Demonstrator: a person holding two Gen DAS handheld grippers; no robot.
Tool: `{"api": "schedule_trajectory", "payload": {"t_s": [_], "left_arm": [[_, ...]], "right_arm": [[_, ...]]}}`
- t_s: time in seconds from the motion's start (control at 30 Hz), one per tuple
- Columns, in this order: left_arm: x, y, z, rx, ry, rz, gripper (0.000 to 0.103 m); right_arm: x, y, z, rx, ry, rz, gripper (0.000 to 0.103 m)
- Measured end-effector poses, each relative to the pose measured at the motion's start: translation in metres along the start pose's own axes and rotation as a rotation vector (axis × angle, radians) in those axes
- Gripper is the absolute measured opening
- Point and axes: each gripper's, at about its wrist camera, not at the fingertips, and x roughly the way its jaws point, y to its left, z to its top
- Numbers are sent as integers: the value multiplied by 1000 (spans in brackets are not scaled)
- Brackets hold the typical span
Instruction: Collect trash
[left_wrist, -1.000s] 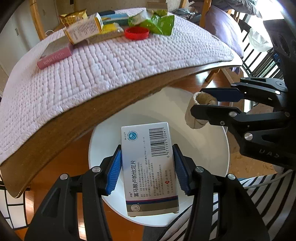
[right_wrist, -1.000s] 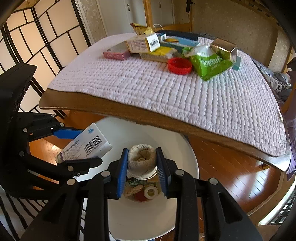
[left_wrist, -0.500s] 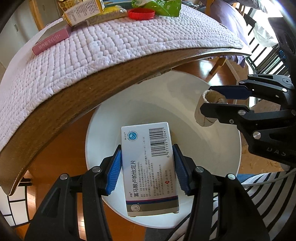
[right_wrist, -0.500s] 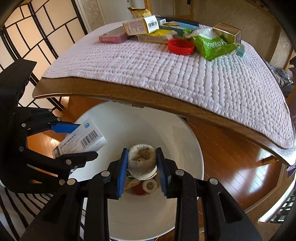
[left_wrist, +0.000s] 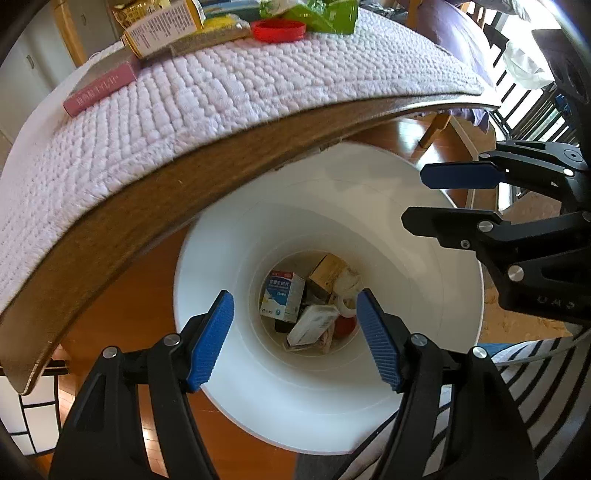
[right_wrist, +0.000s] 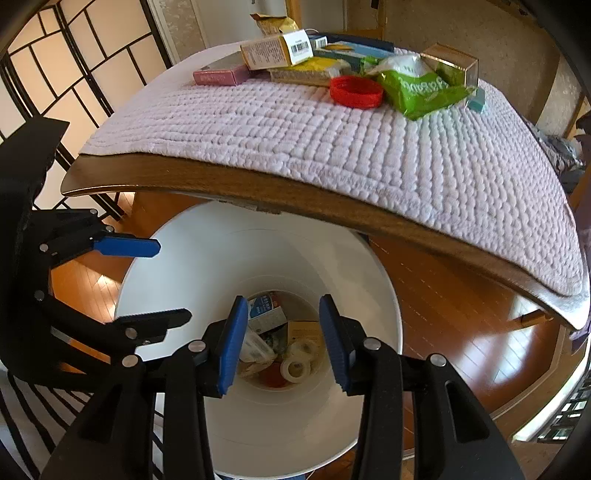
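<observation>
Table (right_wrist: 258, 195), wood-edged, covered by a pale quilted mat (right_wrist: 332, 147); the remaining trash sits in a cluster along the mat's far edge. White bin (right_wrist: 184, 266) stands on the floor, tucked partly under the table's near edge, mouth up. Both grippers hang over the bin mouth, pointing steeply down. Left gripper (left_wrist: 295, 332): jaws opening, nothing between them, pads well apart. Right gripper (right_wrist: 284, 339): jaws also opening, narrower gap, nothing between them either. At the bin bottom lie a white and blue box (left_wrist: 282, 299), a brown carton (left_wrist: 328, 269), a tape roll (right_wrist: 295, 367) and other scraps; what the red item under them is cannot be told, the view being small and shadowed. Step in hand, as judged: release over the bin, with both loads apparently already among the contents. Left on the mat, far edge: green bag (right_wrist: 417, 88), yellow box (right_wrist: 277, 50) resting on a flat pack, pink box (right_wrist: 218, 76) toward the far left corner, red lid (right_wrist: 356, 92) just beside the bag, clear box (right_wrist: 450, 66) behind the bag. Task looks partly done. Next move calls for lifting both grippers clear of the table's near edge, reaching across to the far-edge cluster, and taking one item per gripper; the lid is low and flat and will likely need a grip across its rim.
</observation>
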Motion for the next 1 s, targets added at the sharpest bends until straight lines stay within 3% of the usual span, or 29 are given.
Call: {"api": "schedule_trajectory", "payload": {"t_s": [0.23,0.4,0.5,0.63,0.77,1.0], "left_arm": [[-57,20,19,-51,-155,22,70],[-98,50,45,-152,-308,101,74],[-108,79,59,-259,-376,178,80],[-104,128,73,-405,-396,245,82],[-84,172,88,-506,-388,354,87],[-52,234,100,-645,-337,414,87]], "right_arm": [[-42,-14,21,-3,-94,-33,42],[-72,-45,48,42,-200,-99,48],[-79,-73,69,70,-244,-177,60],[-72,-121,99,137,-263,-285,76],[-51,-176,125,237,-252,-367,78],[-9,-241,152,344,-212,-416,78]]}}
